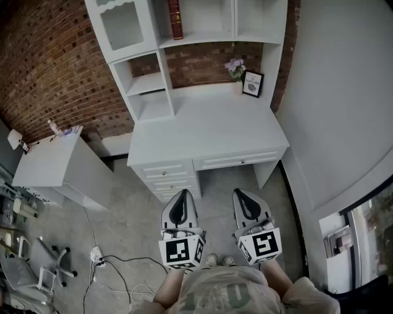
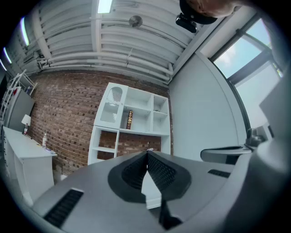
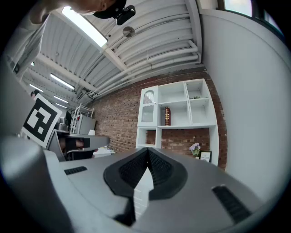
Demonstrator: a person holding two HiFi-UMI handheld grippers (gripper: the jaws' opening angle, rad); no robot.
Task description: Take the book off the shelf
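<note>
the book (image 1: 175, 18) is seen standing upright on the shelf (image 1: 196, 38), in the middle upper compartment, tucked against its left wall. nothing is touching it. the shelf unit is set along the back edge of the white counter (image 1: 209, 132), with a brick wall (image 1: 49, 67) behind it. a small bunch of flowers (image 1: 235, 67) and a framed picture (image 1: 252, 83) are parked at the counter's back right corner, just beside each other. the left gripper (image 1: 182, 192) and right gripper (image 1: 239, 192) are held side by side out past the counter's front edge, over the floor, well apart from the book. both are pointed toward the shelf. each gripper's jaws are pressed fully together, with nothing caught between them.
</note>
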